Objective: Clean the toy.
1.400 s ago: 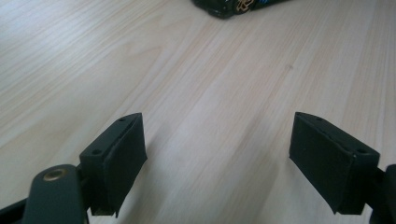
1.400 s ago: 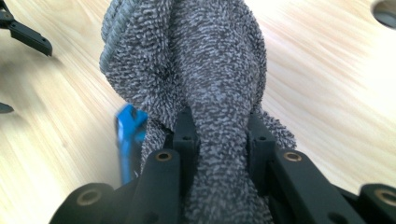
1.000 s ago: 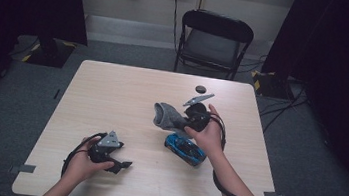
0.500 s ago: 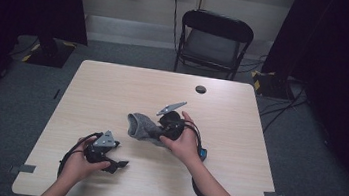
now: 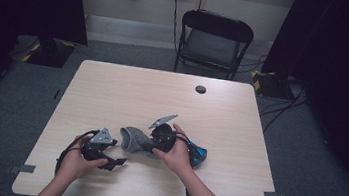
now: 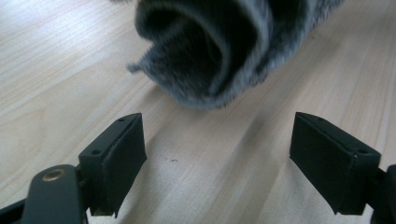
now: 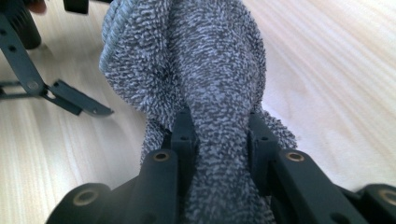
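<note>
A bunched fold of the grey terry-cloth sock (image 7: 205, 93) is pinched by the right gripper (image 7: 219, 140). Its long axis runs away from those jaws, open cuff towards the left gripper (image 6: 217, 144), held wide open and empty just short of it.

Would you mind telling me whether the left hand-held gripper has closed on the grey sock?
No, the left hand-held gripper stands open over bare table, with the grey sock lying beyond its jaws.

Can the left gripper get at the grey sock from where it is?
Probably yes. The left gripper is open, and bare table lies between it and the sock's open cuff just ahead. The right gripper holds the other end.
</note>
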The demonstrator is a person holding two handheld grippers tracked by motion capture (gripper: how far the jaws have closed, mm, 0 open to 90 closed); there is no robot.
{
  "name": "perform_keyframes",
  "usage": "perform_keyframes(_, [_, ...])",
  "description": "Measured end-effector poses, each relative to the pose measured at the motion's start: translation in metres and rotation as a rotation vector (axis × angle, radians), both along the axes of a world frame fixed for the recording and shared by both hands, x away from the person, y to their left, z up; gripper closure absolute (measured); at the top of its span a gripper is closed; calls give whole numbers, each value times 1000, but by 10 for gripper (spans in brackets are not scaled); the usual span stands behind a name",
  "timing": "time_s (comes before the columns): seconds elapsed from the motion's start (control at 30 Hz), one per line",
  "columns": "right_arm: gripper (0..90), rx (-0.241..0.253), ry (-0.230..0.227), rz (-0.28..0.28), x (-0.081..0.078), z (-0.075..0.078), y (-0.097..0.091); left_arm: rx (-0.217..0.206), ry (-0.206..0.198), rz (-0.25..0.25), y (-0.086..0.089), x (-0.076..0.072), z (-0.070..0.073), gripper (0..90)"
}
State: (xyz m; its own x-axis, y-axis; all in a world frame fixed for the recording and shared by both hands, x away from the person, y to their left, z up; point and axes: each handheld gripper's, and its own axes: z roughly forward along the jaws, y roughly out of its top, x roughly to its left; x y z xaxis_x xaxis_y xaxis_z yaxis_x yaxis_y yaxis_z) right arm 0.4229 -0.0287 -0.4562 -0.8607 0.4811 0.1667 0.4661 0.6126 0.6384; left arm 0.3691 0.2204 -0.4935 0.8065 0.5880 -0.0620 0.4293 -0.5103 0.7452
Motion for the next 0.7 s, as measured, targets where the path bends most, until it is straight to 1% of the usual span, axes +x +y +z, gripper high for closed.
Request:
perform_keyframes(0.03, [701,-7,-1,2,-1,-2,1,-7,3,5,0,0,0,179])
perform_keyframes(0.1, [697,-27,-4,11,-3,-5,5,-6,7,-2,1,-1,3,182])
perform_keyframes(0.13, [695,-33,-6,16,-4,-6,7,-5,2,-6,1,-1,4,182])
perform_keyframes(0.23, [684,-32,-2,17,-6,-10,12,-20,1,-6,3,-1,8,182])
perform_keyframes(0.37, [644,-28,-2,19,-6,-13,13,-22,-3,-4,6,-1,11,180])
perform_keyframes(0.47, [554,-25,-5,17,-6,-13,13,-29,-2,-6,8,-1,14,180])
perform_keyframes(0.5, [503,-31,-6,23,-5,-12,13,-33,-5,-10,8,-1,16,180])
perform_keyframes(0.53, [455,-31,-6,26,-5,-11,12,-29,-12,-20,8,-1,17,180])
perform_keyframes(0.57, [412,-28,-9,22,-5,-10,12,-34,-16,-22,7,-2,19,180])
perform_keyframes(0.6, [373,-29,-9,17,-5,-9,11,-29,-20,-27,7,-2,21,181])
perform_keyframes(0.63, [349,-32,-9,19,-5,-8,10,-34,-20,-30,6,-2,22,181])
perform_keyframes(0.7, [303,-22,-18,25,-5,-4,7,-23,-27,-44,5,-3,27,181])
